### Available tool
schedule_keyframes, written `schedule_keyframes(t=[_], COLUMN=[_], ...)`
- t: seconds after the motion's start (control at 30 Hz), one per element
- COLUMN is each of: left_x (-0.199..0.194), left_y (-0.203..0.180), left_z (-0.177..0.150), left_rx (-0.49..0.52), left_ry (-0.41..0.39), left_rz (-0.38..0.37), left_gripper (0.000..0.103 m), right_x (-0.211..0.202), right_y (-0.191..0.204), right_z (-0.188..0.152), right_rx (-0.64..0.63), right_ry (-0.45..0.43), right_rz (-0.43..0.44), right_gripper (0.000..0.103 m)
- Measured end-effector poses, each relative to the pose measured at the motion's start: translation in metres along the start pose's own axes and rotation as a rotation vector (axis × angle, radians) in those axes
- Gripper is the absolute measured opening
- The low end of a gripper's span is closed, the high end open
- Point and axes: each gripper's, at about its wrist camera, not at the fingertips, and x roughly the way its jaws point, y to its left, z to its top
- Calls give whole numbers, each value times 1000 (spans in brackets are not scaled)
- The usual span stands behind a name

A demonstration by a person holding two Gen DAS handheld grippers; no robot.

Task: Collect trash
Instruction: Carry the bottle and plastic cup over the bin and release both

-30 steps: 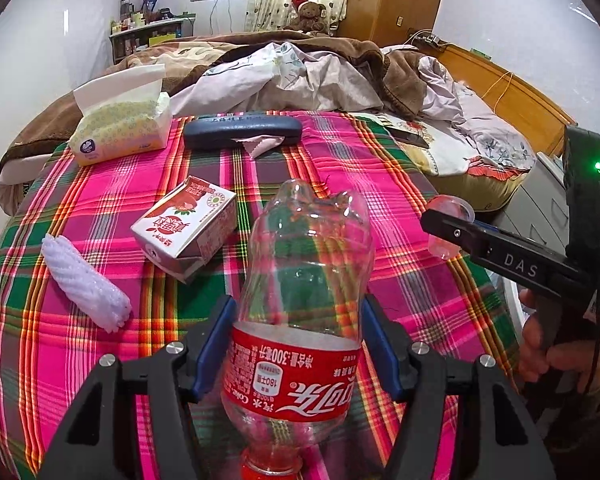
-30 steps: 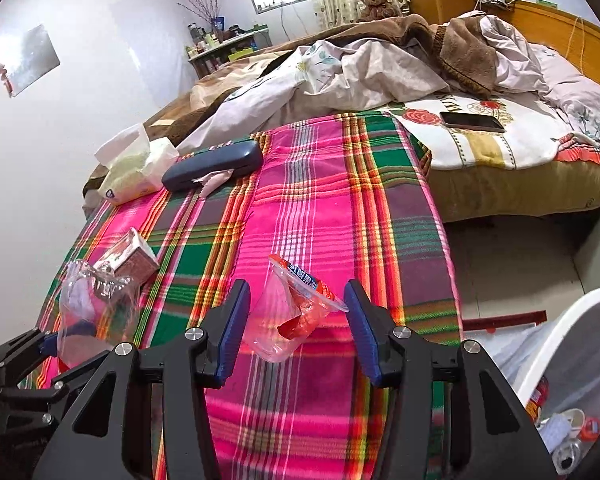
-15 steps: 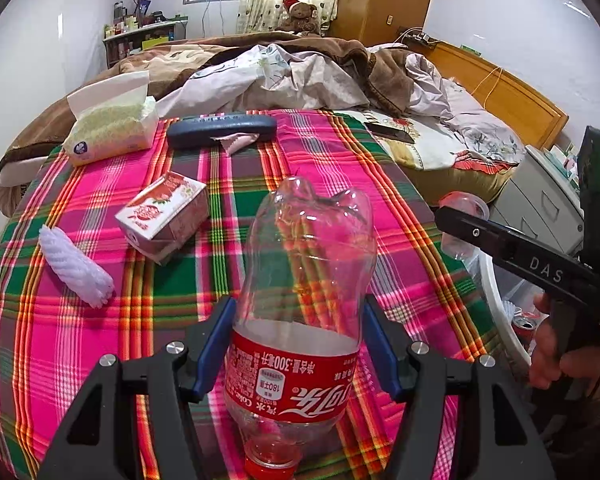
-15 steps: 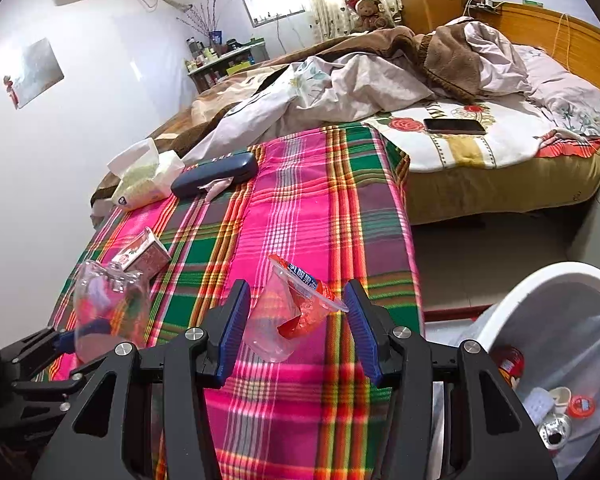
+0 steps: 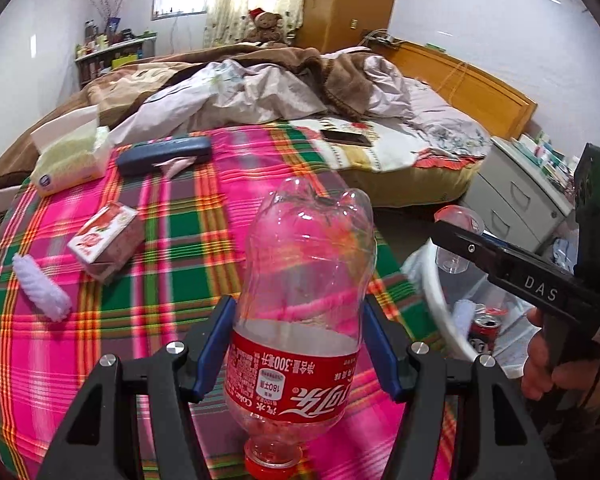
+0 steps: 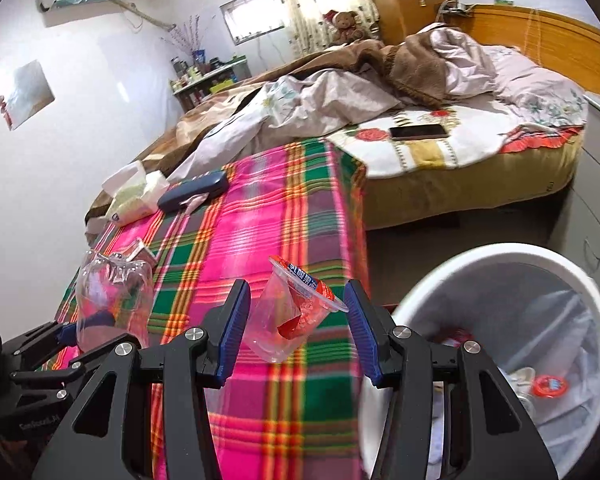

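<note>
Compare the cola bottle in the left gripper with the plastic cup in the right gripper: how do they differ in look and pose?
The cola bottle is larger, wears a red printed label and points cap-down toward the camera; the plastic cup is smaller, has no band label, only a peeled red-and-blue foil lid, and tilts sideways. The bottle fills the left gripper pad to pad; the cup sits looser in the right gripper. Both are clear, empty plastic, held above the plaid blanket.

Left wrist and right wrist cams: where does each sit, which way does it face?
Left wrist: behind the left gripper, jaws shut on the cola bottle, facing across the plaid blanket to the bed; the right hand shows.
Right wrist: behind the right gripper, jaws around the plastic cup, white bin at right.
Shared: bottle, blanket, cup, bin.
</note>
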Motion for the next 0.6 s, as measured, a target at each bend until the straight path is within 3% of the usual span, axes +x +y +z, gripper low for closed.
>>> schedule_keyframes(t=[0.6], left_x=[20], left_y=[-116], left_z=[15], left_rx=[145], left_ry=[11], left_rz=[-144], left_gripper=[65], right_x=[-57], right_y=[-81], right_z=[-12], right_rx=[102], right_ry=[-59], right_rz=[-134], right_gripper=[50])
